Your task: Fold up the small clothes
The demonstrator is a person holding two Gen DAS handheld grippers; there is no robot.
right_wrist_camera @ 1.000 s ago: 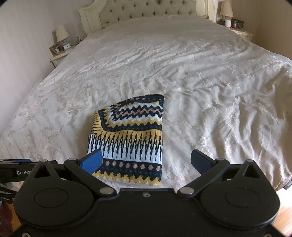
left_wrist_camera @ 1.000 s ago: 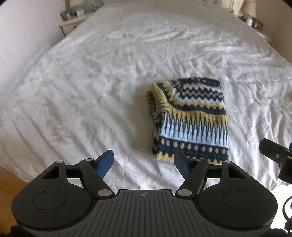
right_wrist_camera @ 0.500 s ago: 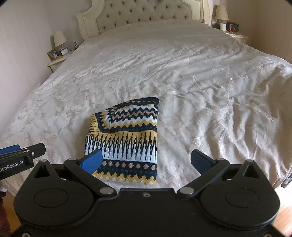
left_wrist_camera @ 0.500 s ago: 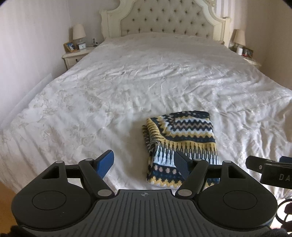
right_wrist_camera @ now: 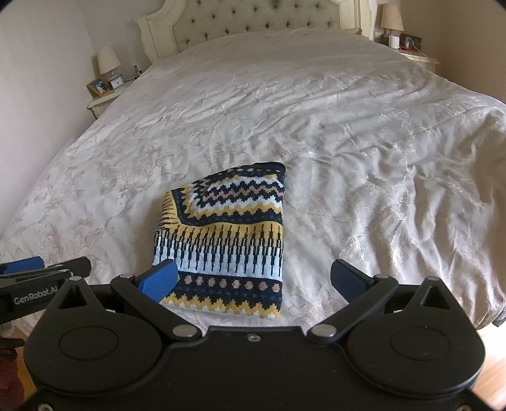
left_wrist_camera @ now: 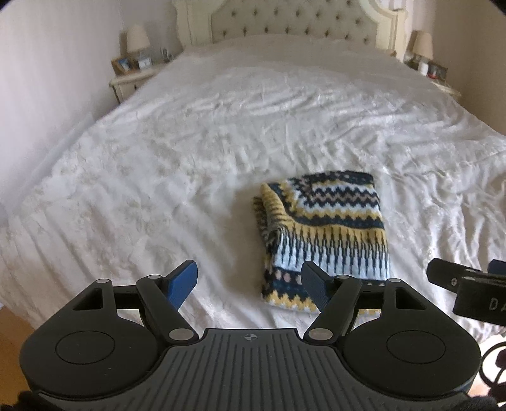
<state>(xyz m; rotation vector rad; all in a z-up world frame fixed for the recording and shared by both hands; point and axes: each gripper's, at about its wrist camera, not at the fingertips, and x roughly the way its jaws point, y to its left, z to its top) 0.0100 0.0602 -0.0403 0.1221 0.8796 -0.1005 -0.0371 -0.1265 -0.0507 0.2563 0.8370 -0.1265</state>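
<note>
Garment: the navy, yellow and pale-blue patterned knit sweater [right_wrist_camera: 226, 240] is lying folded into a compact rectangle on the wrinkled white bedspread [right_wrist_camera: 363, 142], near the foot edge of the bed, and nothing is touching it.

Fold state: the zigzag band is sitting on top, and the layered edges are showing along the bundle's left side in the left wrist view [left_wrist_camera: 322, 234]; that side is looking a little bunched, the other edges fairly square.

Left gripper [left_wrist_camera: 249, 281]: it is hovering above the bedspread just left of the sweater's near corner, blue pads standing wide apart with nothing between them.

Right gripper [right_wrist_camera: 254, 279]: it is hanging over the sweater's near hem, pads spread wide too and gripping nothing; one pad is overlapping the hem in the picture, but I cannot tell whether it is touching.

Step in hand: by my reading, this piece is looking done, or all but done, and both tools are sitting clear of it with fingers empty.

Next move: I'd say it is calling either for a light tuck of that bunched left edge, or for leaving the bundle be and going for another piece; no other clothing is showing on the bed.

Surroundings: a tufted cream headboard [right_wrist_camera: 253, 22] and a bedside lamp [right_wrist_camera: 108, 61] are standing at the far end.
</note>
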